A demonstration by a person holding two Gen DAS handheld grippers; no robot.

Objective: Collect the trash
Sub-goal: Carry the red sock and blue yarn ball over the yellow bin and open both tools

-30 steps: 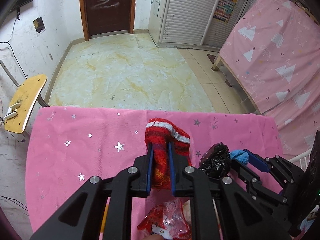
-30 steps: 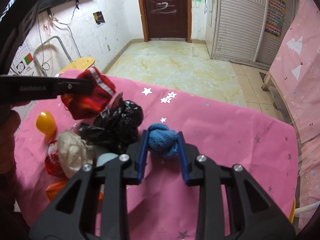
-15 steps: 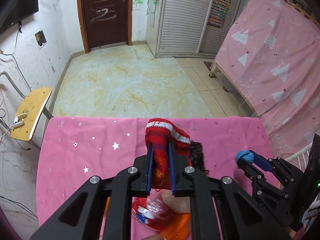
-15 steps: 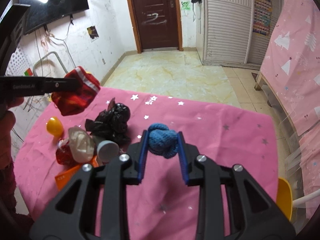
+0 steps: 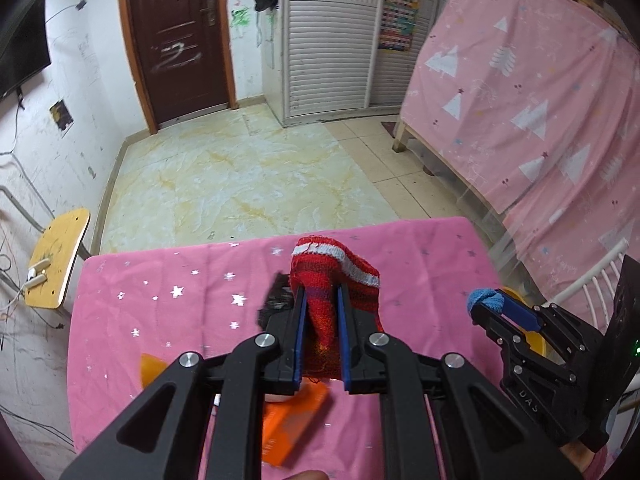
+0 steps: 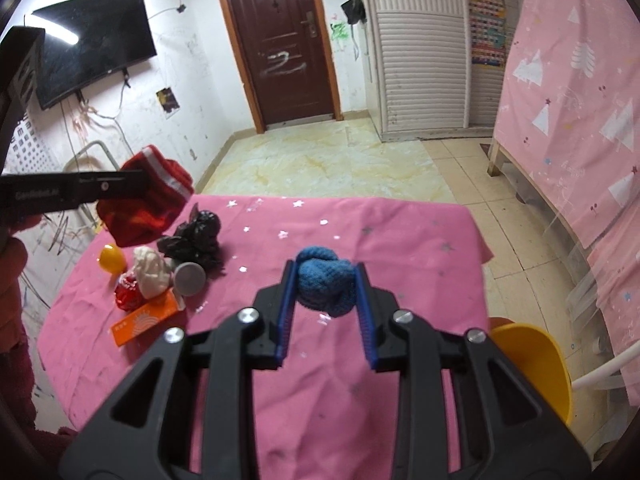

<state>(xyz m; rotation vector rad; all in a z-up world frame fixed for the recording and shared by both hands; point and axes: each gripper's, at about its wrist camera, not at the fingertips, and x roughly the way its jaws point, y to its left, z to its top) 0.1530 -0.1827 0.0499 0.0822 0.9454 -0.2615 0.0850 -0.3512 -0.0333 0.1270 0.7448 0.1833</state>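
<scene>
My left gripper [image 5: 320,300] is shut on a red knitted sock with a white stripe [image 5: 334,276], held above the pink starred table [image 5: 160,312]. The same red sock [image 6: 146,204] hangs at the left in the right wrist view. My right gripper [image 6: 324,272] is shut on a balled blue knitted sock [image 6: 325,280], also lifted over the table; that blue sock [image 5: 484,300] shows at the right in the left wrist view. On the table lie a black plastic bag [image 6: 196,236], a white crumpled wad [image 6: 150,270], a yellow ball [image 6: 111,258], a red wrapper [image 6: 128,294], a grey lid [image 6: 189,279] and an orange packet [image 6: 144,318].
A yellow bin [image 6: 532,364] stands off the table's right edge, near a white rail [image 6: 604,364]. A wooden chair [image 5: 56,256] is left of the table. A pink-draped bed [image 5: 520,120] fills the right side. Tiled floor leads to a brown door [image 5: 180,40].
Both grippers have risen and pulled back from the trash pile with their socks held; more floor and the far wall show, and the table looks smaller and lower in both views.
</scene>
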